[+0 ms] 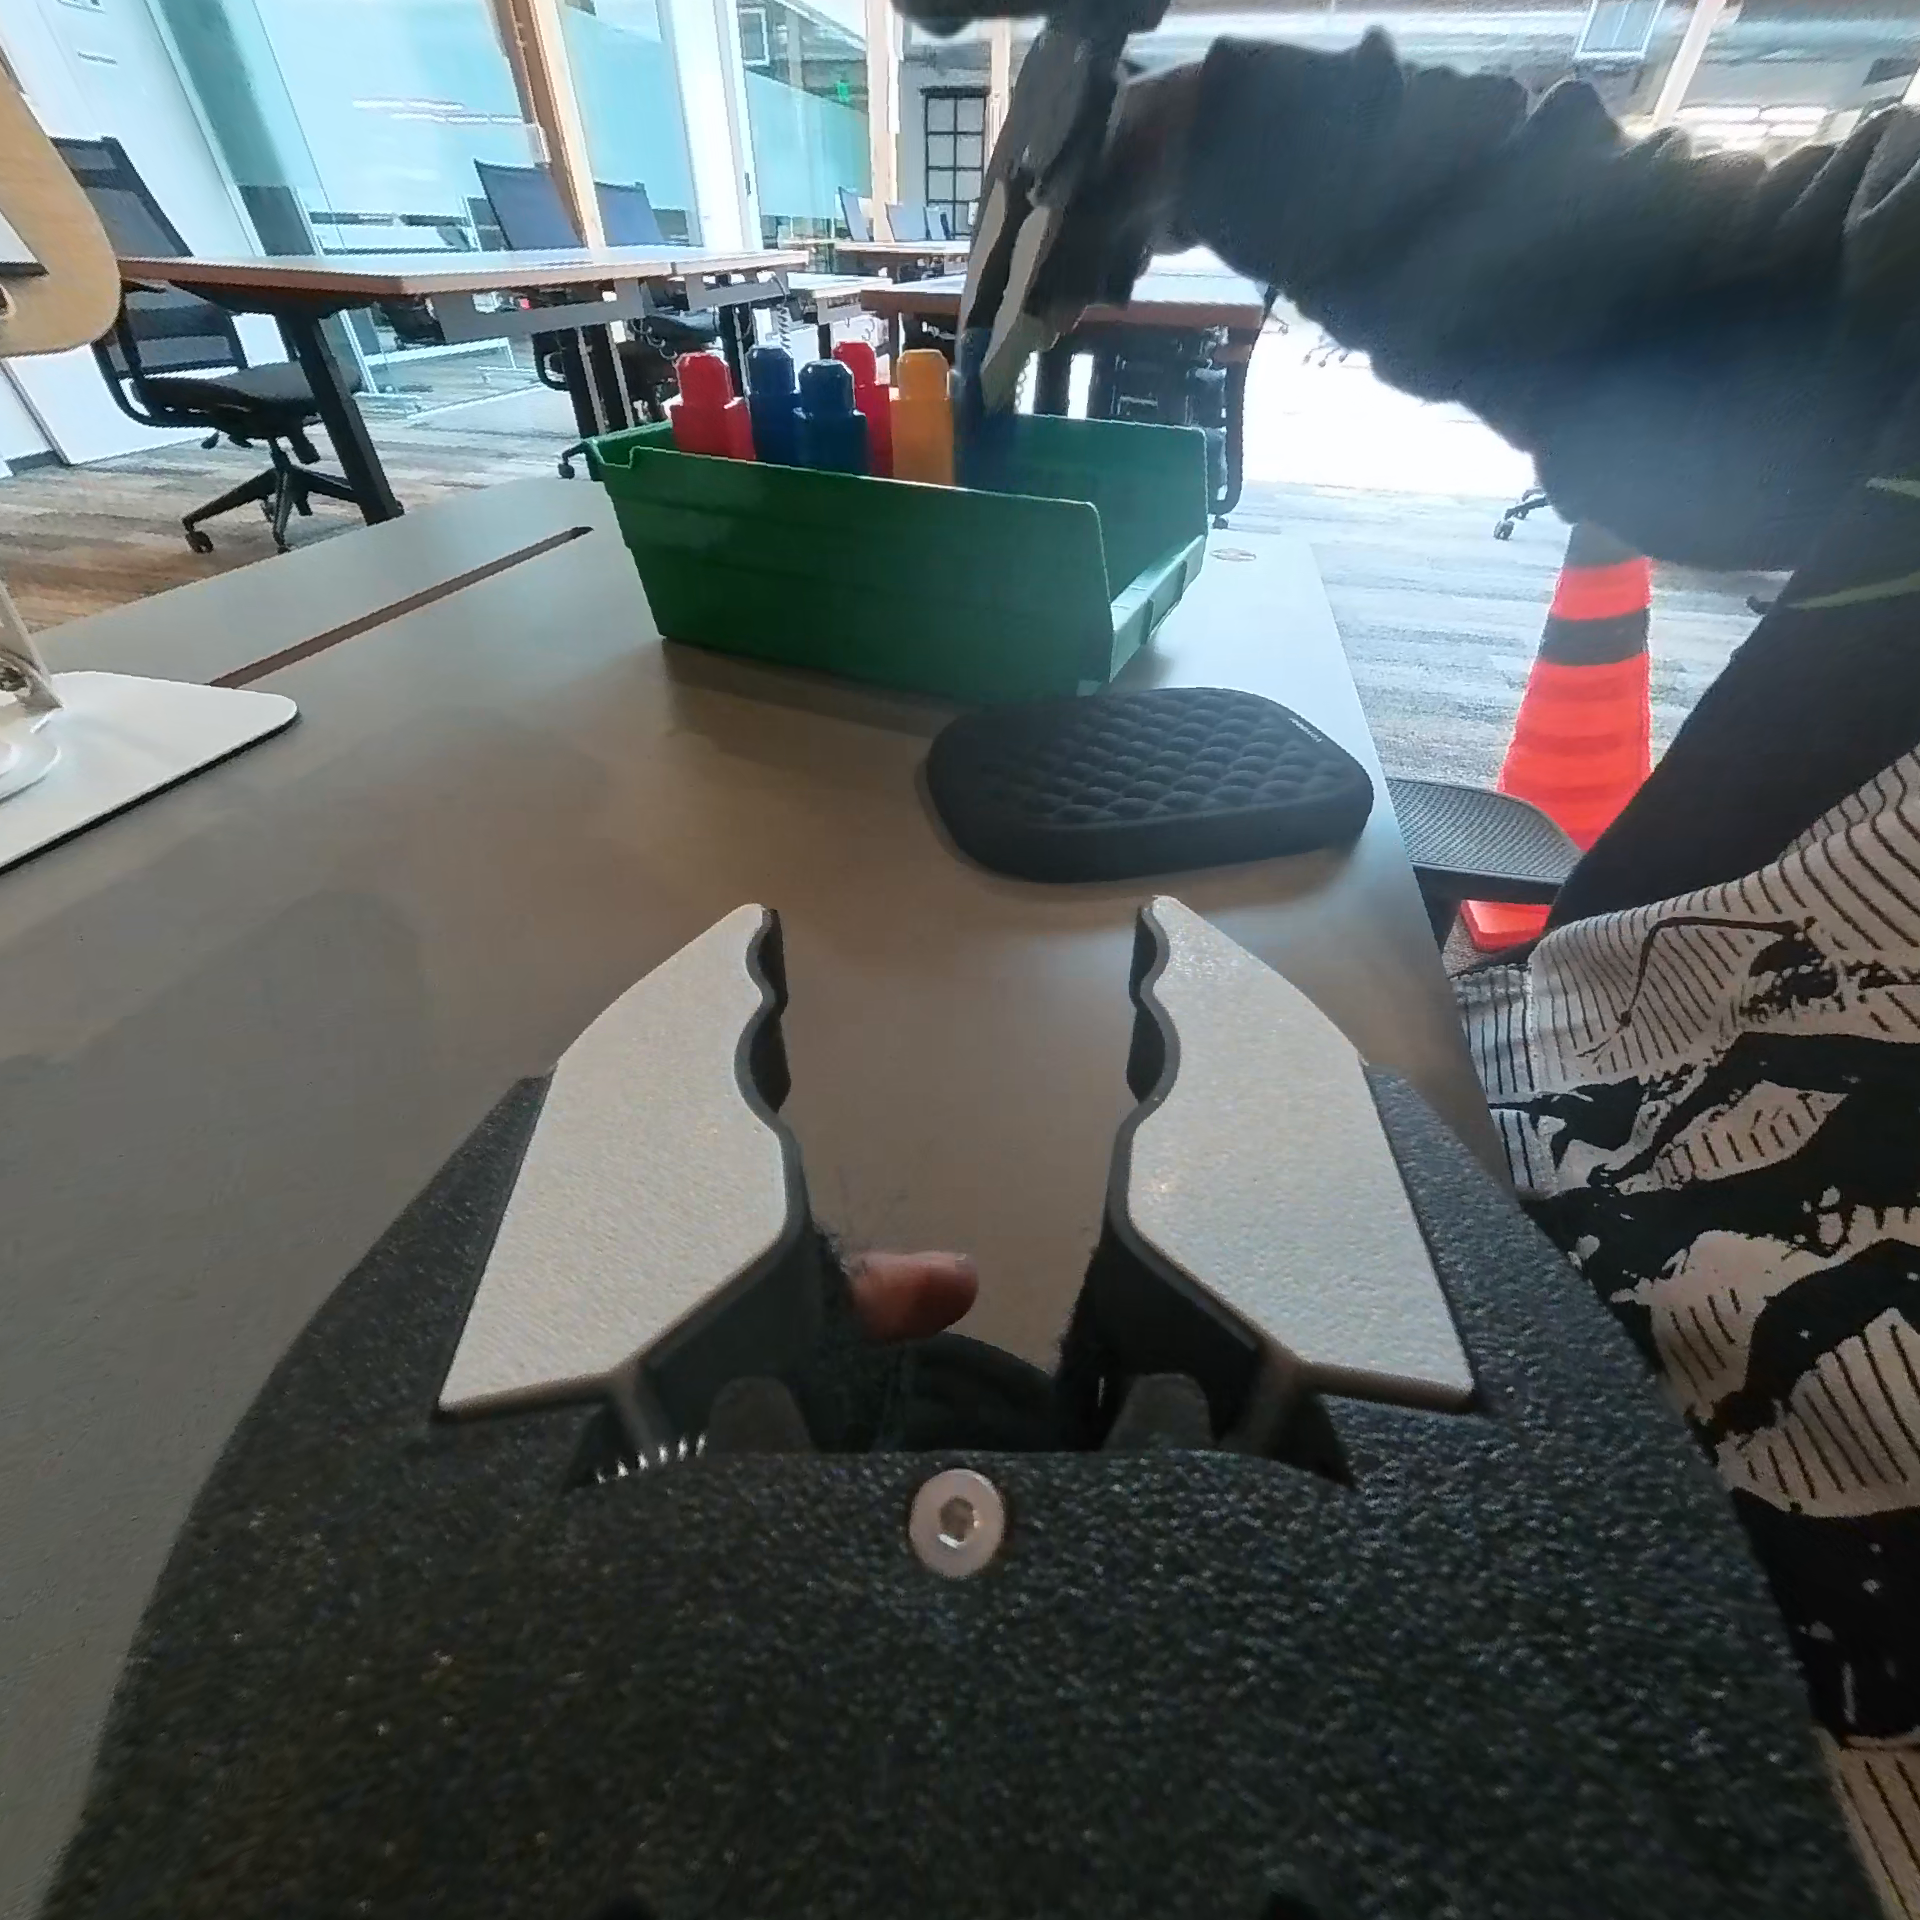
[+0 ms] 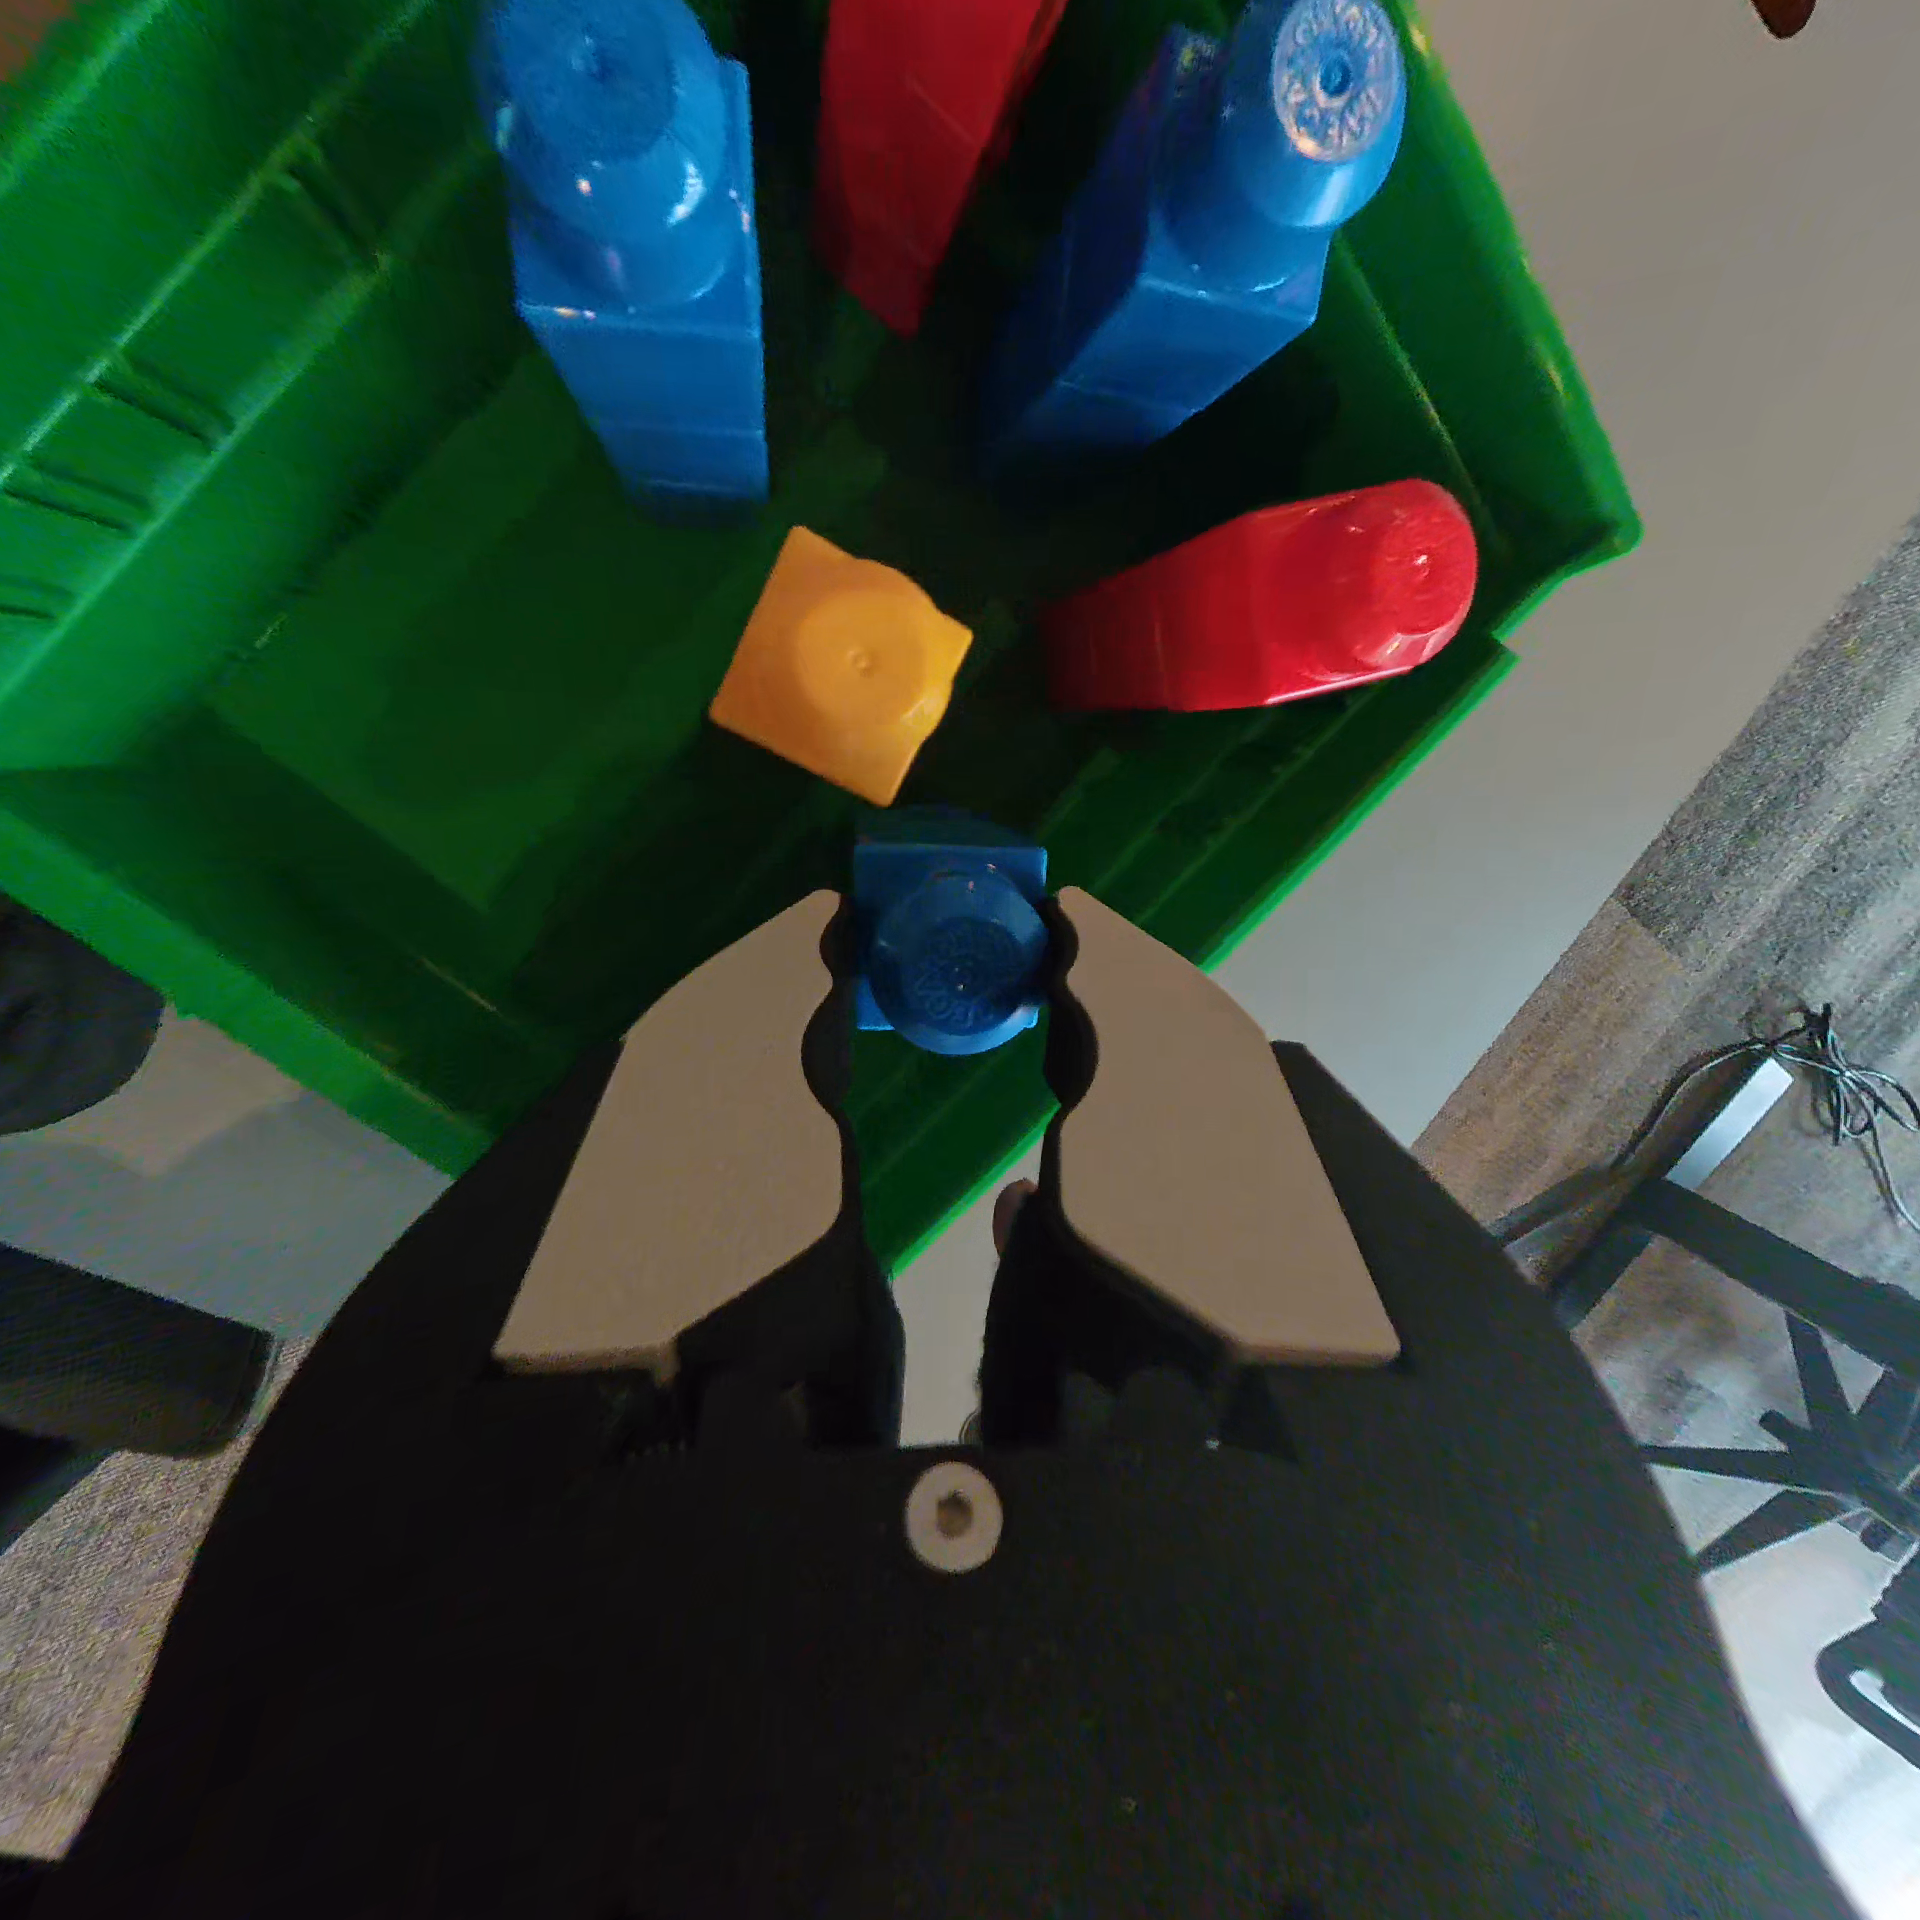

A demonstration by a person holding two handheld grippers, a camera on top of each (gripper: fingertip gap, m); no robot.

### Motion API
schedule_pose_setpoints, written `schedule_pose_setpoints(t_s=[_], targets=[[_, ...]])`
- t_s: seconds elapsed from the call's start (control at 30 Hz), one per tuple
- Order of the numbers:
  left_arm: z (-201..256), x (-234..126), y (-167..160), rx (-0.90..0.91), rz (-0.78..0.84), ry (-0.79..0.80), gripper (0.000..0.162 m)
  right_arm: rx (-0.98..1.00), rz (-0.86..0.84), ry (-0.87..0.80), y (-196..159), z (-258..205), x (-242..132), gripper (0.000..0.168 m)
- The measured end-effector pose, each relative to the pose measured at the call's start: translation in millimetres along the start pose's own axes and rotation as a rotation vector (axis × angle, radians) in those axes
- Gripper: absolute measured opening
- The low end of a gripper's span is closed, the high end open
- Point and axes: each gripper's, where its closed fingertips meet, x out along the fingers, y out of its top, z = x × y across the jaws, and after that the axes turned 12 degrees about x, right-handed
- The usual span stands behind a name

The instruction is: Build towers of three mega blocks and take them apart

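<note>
A green bin (image 1: 883, 582) on the grey table holds several upright block towers: red (image 1: 712, 410), blue (image 1: 774, 400) and yellow (image 1: 923, 416). My right gripper (image 1: 1013, 343) reaches down into the bin's right end. In the right wrist view my right gripper (image 2: 951, 904) is closed on the top of a blue block tower (image 2: 951, 966) near the bin wall (image 2: 260, 416). A yellow tower (image 2: 842, 665), a red tower (image 2: 1268, 603) and two blue towers (image 2: 644, 260) stand beyond it. My left gripper (image 1: 956, 935) is open and empty, low over the table in front of the bin.
A black textured pad (image 1: 1143, 795) lies between my left gripper and the bin. A white stand base (image 1: 104, 748) sits at the left. The table's right edge is close, with an orange cone (image 1: 1579, 707) on the floor beyond. A dark sleeve (image 1: 1507, 291) crosses the upper right. There is about 45 centimeters between the tips of the two grippers.
</note>
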Motion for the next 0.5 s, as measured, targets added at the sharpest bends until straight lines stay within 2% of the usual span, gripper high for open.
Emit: schedule_pose_setpoints(t_s=[0.4,0.5], targets=[[-0.1,-0.2,0.3,0.000,0.001,0.001,0.063,0.056,0.009,-0.007,6.3,5.1,12.4,0.034],[-0.1,-0.2,0.4,0.000,0.002,0.001,0.063,0.050,-0.004,-0.018,4.8,5.8,8.0,0.045]])
